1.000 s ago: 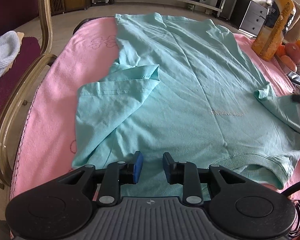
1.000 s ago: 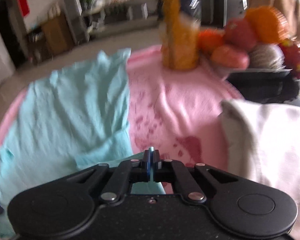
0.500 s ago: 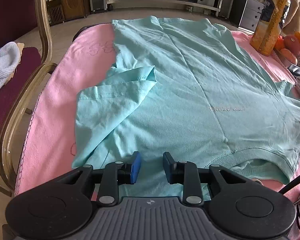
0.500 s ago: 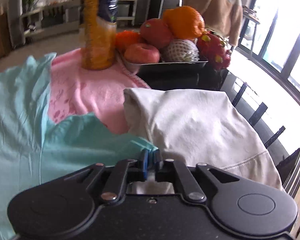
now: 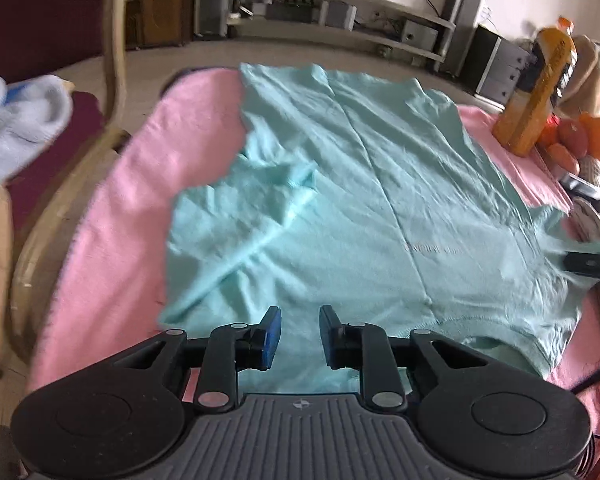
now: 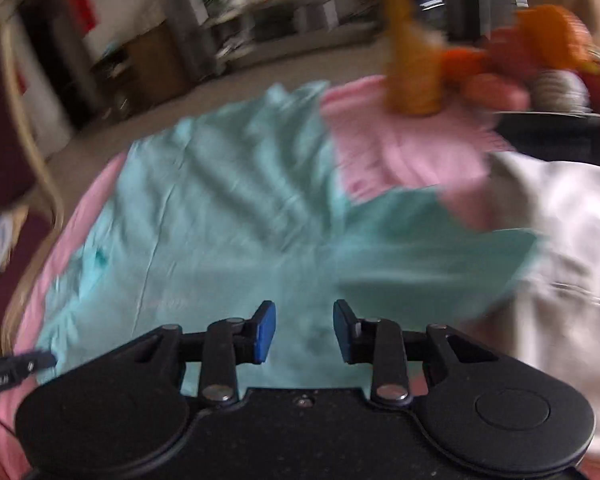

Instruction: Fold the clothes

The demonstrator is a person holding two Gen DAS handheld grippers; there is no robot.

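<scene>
Left wrist view shows the mint-green cotton T-shirt [image 5: 380, 208] spread flat on the pink towel-like cover [image 5: 132, 220] of the table, hem toward the far edge, collar at the near edge just ahead of my jaws. Its left sleeve lies folded in over the body; its right sleeve spreads out toward the right edge, overlapping a white folded garment [image 6: 560, 260].

My left gripper [image 5: 299, 334] has its jaws narrowly apart and closing, shirt fabric under them but nothing pinched that I can see. My right gripper [image 6: 304, 330] has its jaws opening with nothing between the pads, only shirt below.

My guess at the risk: the left jaws may shut on both layers at the collar or on the pink cover too, dragging everything. The right one, blurred in motion, could catch the white garment, or swing toward the tall orange juice bottle [image 5: 540, 92] near the far right corner.

Both of my 2 grippers tilt steeply down toward the cloth from the near edge.
</scene>
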